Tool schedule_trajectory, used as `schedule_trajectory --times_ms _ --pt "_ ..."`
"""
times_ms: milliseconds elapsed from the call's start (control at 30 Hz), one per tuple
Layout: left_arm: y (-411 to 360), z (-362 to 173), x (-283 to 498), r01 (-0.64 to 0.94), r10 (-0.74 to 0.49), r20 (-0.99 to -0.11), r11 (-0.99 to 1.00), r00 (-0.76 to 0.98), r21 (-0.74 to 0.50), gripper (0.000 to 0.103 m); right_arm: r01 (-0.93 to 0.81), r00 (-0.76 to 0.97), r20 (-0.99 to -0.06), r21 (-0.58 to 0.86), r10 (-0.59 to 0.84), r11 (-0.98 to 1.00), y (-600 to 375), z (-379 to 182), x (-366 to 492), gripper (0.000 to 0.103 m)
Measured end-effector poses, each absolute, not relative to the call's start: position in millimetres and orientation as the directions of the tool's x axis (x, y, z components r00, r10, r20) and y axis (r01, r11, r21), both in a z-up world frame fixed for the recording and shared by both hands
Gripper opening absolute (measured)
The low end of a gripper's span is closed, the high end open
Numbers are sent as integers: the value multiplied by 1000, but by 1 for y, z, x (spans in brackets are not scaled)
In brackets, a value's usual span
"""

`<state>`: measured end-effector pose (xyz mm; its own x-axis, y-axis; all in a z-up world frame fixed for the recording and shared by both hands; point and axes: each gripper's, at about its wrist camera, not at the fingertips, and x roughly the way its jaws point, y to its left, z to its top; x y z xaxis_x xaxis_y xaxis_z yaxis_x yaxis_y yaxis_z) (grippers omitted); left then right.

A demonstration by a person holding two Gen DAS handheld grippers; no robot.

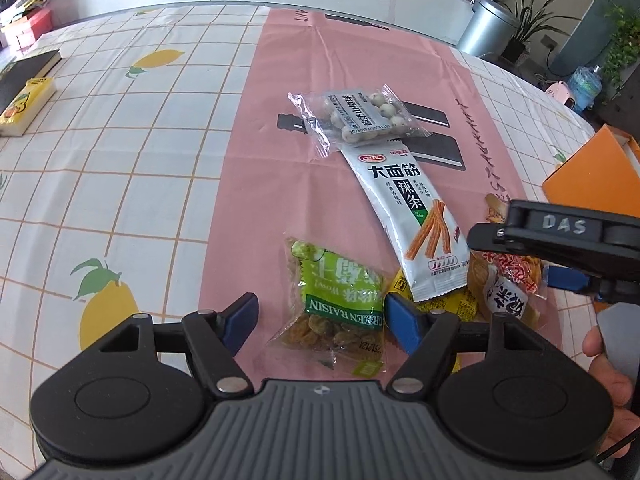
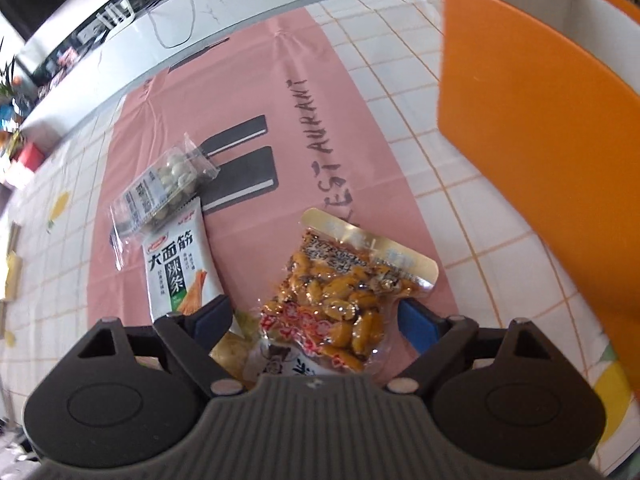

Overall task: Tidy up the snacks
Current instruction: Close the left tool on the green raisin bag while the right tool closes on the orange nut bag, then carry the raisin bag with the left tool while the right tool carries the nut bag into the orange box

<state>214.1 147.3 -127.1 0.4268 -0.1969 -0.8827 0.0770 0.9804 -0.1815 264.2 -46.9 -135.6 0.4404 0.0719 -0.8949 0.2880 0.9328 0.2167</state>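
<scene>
L gripper [image 1: 320,320] jaws wide over raisin pack [image 1: 340,312]; R gripper [image 2: 316,320] straddles bean pack [image 2: 344,304].

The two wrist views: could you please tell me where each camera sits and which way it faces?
Left wrist: on the left gripper, facing across the table; open fingers flank the green raisin packet; right gripper intrudes.
Right wrist: on the right gripper, facing the orange box; open fingers flank the peanut packet.
Shared: white spicy-strip packet.

Snack packs crowd the pink mat [image 1: 256,128]: raisin pack [image 1: 340,312], white spicy-strip pack [image 1: 404,216], clear ball-candy pack [image 1: 356,116]. Orange box [image 2: 532,120] walls off the right. Left tablecloth [image 1: 132,168] open; books [image 1: 24,88] only at far left edge.
</scene>
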Motion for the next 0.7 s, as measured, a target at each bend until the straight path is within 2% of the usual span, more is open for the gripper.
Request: schedule_trajectory --times_ms 167,300,367,400,433,467,500,533,567,600,700 --pt "148 -128 215 70 -192 -881 981 433 -180 81 214 446 -895 137 28 967 -39 -137 273 81" --pt "147 -128 216 68 -188 -877 982 442 -176 81 167 445 -894 143 55 976 -46 -136 277 77" --pt "144 -129 216 75 -181 -877 984 445 -164 81 155 453 -888 160 74 975 -51 -133 276 71" --pt "143 -129 216 79 -177 -877 984 446 -158 80 150 459 -885 162 76 975 -53 -131 276 59" --pt "142 -129 215 86 -176 -877 984 447 -153 78 144 458 -885 166 83 976 -55 -130 276 59" --pt "141 -129 215 89 -176 -877 984 448 -152 73 144 454 -886 178 95 973 -57 -130 276 59" --pt "141 -129 215 91 -176 -875 984 450 -151 68 142 458 -883 192 108 971 -59 -129 275 54" --pt "141 -128 215 92 -178 -874 984 452 -153 66 134 464 -878 197 114 971 -61 -127 274 46" --pt "141 -128 214 90 -182 -873 983 453 -159 57 126 478 -871 199 117 972 -62 -124 272 40" --pt "141 -128 214 86 -183 -873 983 453 -162 56 124 496 -861 198 112 972 -63 -120 271 33" --pt "141 -127 214 79 -182 -873 983 452 -165 53 115 497 -859 207 124 972 -66 -116 271 31"
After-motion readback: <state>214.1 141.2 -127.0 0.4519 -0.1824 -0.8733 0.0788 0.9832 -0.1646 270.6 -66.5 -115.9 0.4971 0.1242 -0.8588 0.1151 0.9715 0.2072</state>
